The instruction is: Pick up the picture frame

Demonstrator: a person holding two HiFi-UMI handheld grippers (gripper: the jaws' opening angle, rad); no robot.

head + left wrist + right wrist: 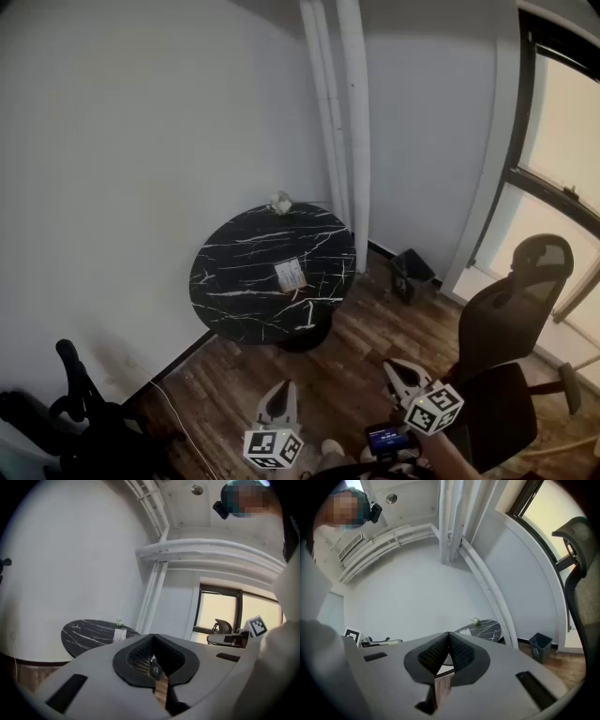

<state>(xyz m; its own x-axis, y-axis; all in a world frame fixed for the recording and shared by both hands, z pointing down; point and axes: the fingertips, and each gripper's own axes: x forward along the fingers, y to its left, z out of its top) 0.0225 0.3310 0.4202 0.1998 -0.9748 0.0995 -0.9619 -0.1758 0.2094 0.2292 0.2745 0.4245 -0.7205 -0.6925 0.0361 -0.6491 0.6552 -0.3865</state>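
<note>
A small picture frame stands on a round black marble table by the wall; it also shows small and far in the left gripper view as the picture frame. My left gripper hovers over the wooden floor well short of the table, jaws shut and empty. To its right my right gripper is also shut with nothing in it. The right gripper view shows the table far ahead, beyond the shut right gripper. In its own view the left gripper is closed too.
White pipes run down the wall behind the table. A small pale object sits at the table's far edge. A dark bin stands on the floor by the window, an office chair at right, a black stand at lower left.
</note>
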